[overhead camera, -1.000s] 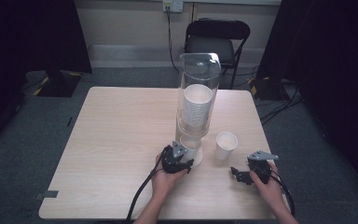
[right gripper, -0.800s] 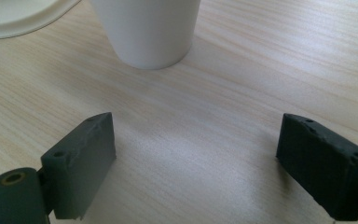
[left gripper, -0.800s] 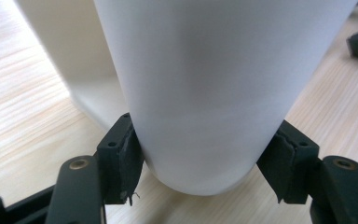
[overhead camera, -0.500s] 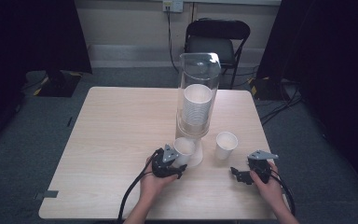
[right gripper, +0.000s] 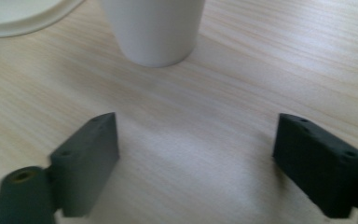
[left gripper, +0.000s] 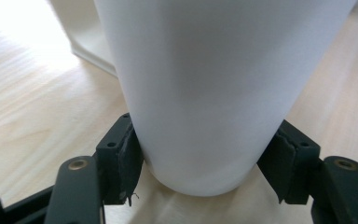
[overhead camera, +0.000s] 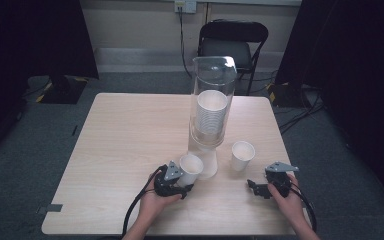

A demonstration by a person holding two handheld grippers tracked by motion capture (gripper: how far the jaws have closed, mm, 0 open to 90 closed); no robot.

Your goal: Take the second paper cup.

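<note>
Left gripper view, plain white paper cup (left gripper: 200, 93), left gripper (left gripper: 205, 168) clamped around it, upright.

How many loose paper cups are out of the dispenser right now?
2. One cup is clamped in the left gripper beside the dispenser base; the other cup stands alone ahead of the right gripper. The stack inside the dispenser isn't counted.

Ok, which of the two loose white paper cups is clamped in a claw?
The white paper cup nearest the dispenser base, gripped by the left claw; the other white paper cup stands free beyond the right claw.
</note>
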